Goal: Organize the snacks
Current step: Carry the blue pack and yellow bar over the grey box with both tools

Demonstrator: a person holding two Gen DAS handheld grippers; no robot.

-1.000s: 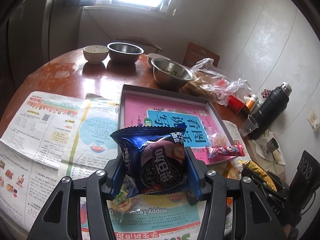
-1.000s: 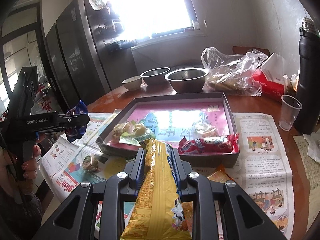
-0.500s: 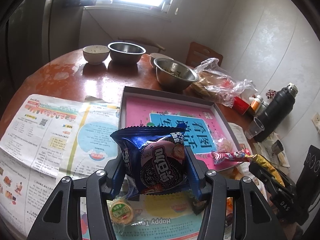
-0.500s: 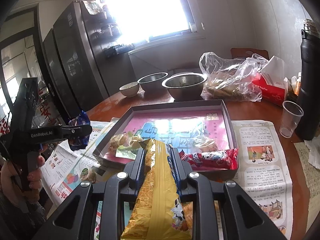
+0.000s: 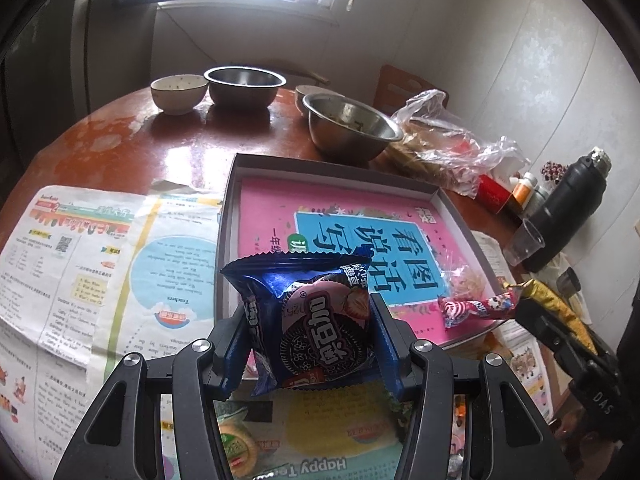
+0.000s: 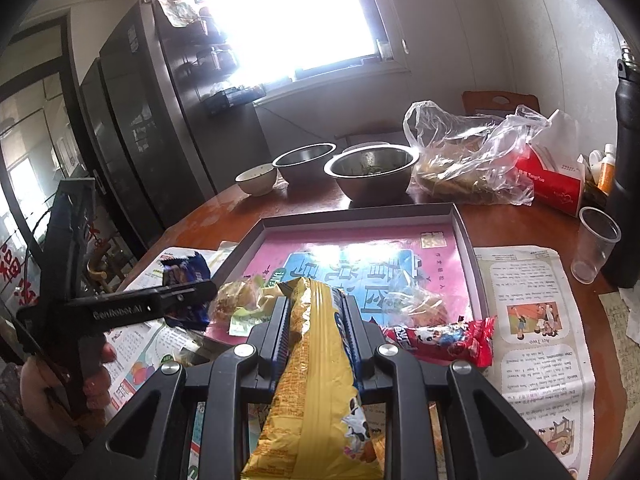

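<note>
I hold 2 snacks at the near edge of the grey tray (image 5: pixel 460 210): left gripper (image 5: pixel 308 344) clamps the blue cookie packet (image 5: pixel 316 320), right gripper (image 6: pixel 316 332) pinches the yellow snack bag (image 6: pixel 316 360). Clear the rim before releasing.

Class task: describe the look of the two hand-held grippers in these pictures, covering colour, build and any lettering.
Each hand-held gripper is black plastic with angular, open-framed linkage arms joined by silver round-headed screws, and blue pads on the fingers. The left hand-held gripper carries white "GenRobot.AI" lettering along its side; the right hand-held gripper shows white "DAS" on its body.
</note>
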